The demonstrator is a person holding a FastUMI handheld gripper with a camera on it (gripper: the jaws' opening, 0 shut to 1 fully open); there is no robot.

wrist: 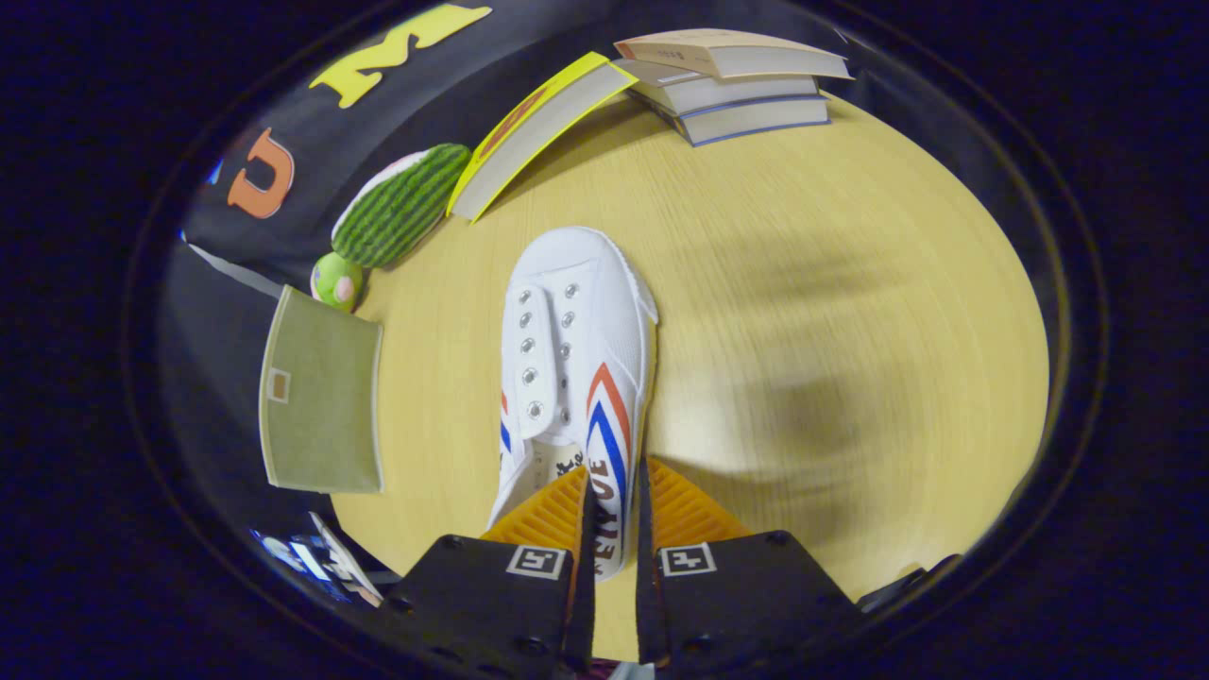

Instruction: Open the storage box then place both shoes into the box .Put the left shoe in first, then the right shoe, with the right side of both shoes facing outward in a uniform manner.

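pale wood table [850, 312] under booth light, dark cloth wall behind. white shoe [576, 359] lying on it, the landmark for all else: toe pointing straight away from the tongs [612, 505], heel end toward them, long axis in line with the fingers. red and blue striped side wall of the shoe caught between the two fingers [553, 515], near the heel; tongs nearly closed on that wall, both fingers seeming to press it, one inside the opening, one outside. left of the shoe, well apart, a flat olive-green fabric piece [321, 406], probably the folded storage box or its lid, hard to tell which. beyond that, left of the toe, a small green toy [335, 280] and a striped green plush [401, 203]. past the toe, a yellow-edged book [538, 127] leaning, and a stack of books [737, 90] farther right. judged: next move turns on carrying the shoe leftward toward the green piece, keeping the striped side outward. risk: thin canvas wall slipping, shoe swinging from a heel-side hold.
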